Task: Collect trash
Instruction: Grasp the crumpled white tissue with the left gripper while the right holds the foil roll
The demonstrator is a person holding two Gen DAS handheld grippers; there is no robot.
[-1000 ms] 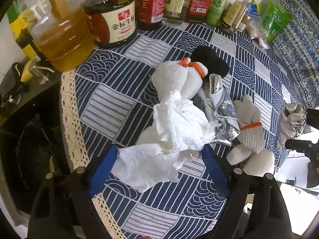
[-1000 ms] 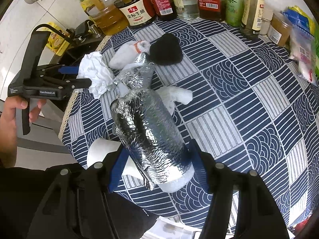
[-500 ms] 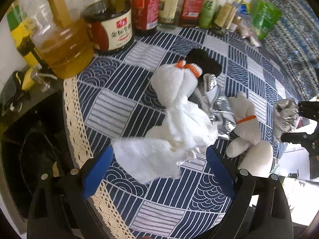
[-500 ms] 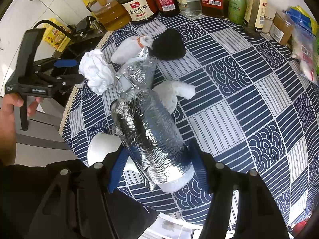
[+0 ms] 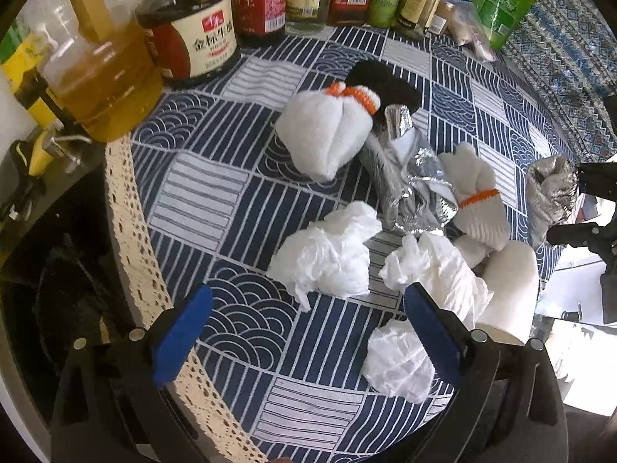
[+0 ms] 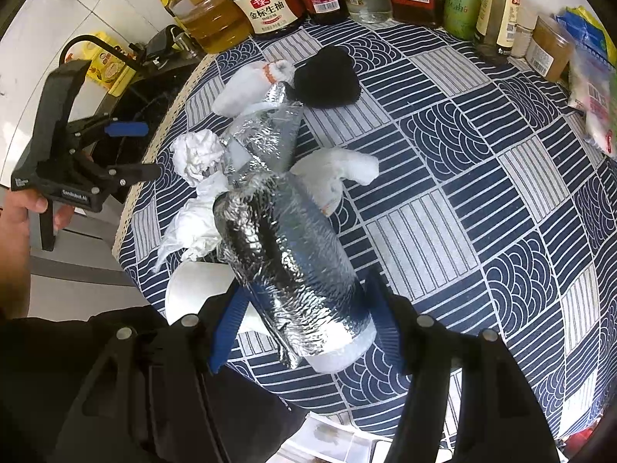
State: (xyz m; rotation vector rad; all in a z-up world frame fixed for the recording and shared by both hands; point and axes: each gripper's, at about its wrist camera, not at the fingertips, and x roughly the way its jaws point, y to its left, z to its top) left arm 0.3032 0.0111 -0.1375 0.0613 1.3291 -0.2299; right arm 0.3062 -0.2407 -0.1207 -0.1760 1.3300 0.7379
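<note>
My left gripper [image 5: 306, 322] is open and empty above the blue patterned tablecloth [image 5: 239, 200]. A crumpled white tissue [image 5: 327, 250] lies on the cloth just beyond its fingertips; two more tissue wads [image 5: 439, 274] [image 5: 397, 362] lie to the right. My right gripper [image 6: 304, 328] is shut on a silver foil bag [image 6: 285, 262], held above the table's near edge; the bag also shows at the right of the left wrist view [image 5: 551, 196]. A second foil wrapper [image 5: 405, 169] lies mid-table among white gloves [image 5: 327, 131] [image 5: 478, 200] and a black cloth [image 5: 385, 81].
Sauce and oil bottles [image 5: 193, 42] line the back edge, with an oil jug [image 5: 100, 77] at the left. A white paper cup [image 6: 200, 289] sits at the near edge. A dark stove area [image 5: 50, 270] lies left of the lace-trimmed edge [image 5: 127, 223].
My left gripper opened and let go of the white tissue, which now lies on the cloth. The gripper pulled back. The right gripper kept hold of the foil bag.
</note>
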